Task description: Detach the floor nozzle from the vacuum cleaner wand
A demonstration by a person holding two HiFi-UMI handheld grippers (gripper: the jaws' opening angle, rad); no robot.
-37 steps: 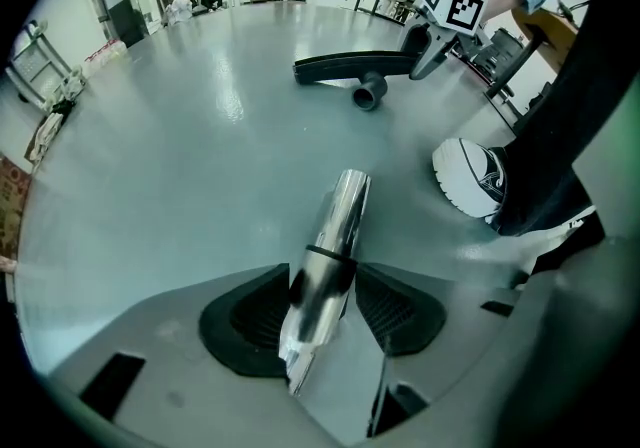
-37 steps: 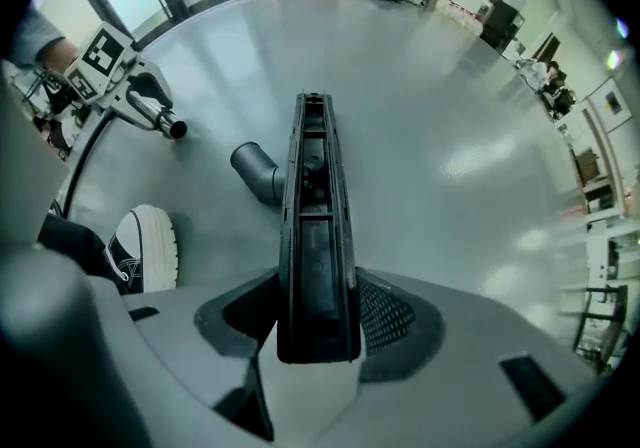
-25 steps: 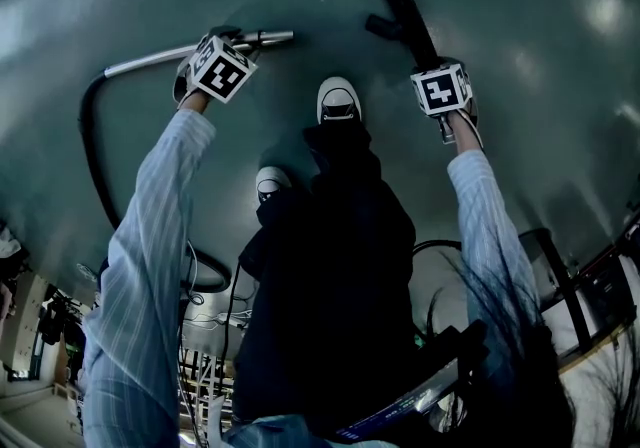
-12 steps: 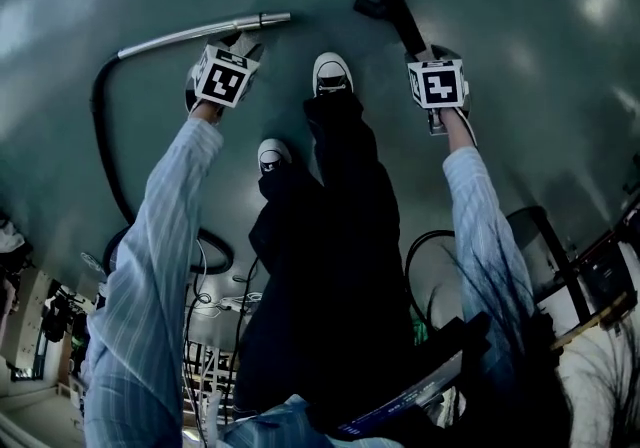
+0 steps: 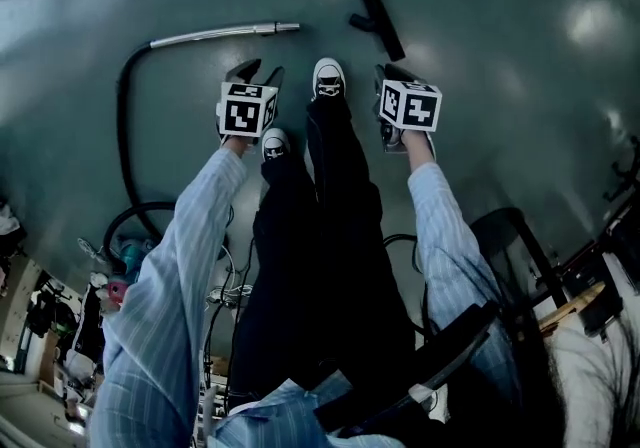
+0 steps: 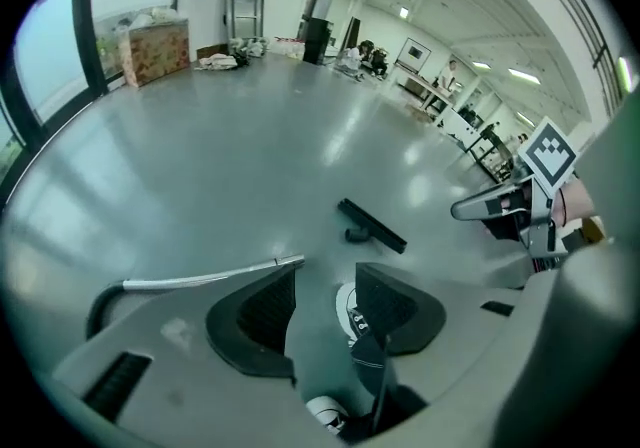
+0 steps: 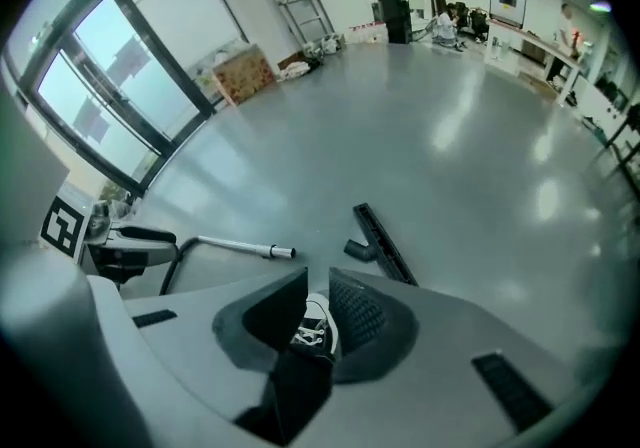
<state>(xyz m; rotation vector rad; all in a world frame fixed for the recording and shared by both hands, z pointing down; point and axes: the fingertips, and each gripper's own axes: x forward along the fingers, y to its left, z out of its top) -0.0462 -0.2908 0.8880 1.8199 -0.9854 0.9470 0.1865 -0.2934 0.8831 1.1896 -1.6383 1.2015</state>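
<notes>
The silver wand (image 5: 225, 33) lies on the grey floor, its black hose (image 5: 125, 126) curling back toward me. The black floor nozzle (image 5: 375, 18) lies apart from it, to the right of the wand's free end. Both show again in the left gripper view, wand (image 6: 215, 276) and nozzle (image 6: 372, 226), and in the right gripper view, wand (image 7: 240, 247) and nozzle (image 7: 380, 241). My left gripper (image 5: 260, 71) (image 6: 325, 276) hangs high above the floor, open and holding nothing. My right gripper (image 5: 388, 74) (image 7: 318, 281) is also raised; its jaws are closing to a narrow gap with nothing between them.
The person's two white shoes (image 5: 328, 78) (image 5: 273, 144) stand on the floor between the grippers. A dark chair (image 5: 520, 236) is at the right, cables and clutter (image 5: 120, 266) at the lower left. A cardboard box (image 6: 155, 36) sits by the far wall.
Both grippers have risen from the floor, the left away from the wand and the right away from the nozzle. The right jaws have narrowed. Wand and nozzle stay on the floor.
</notes>
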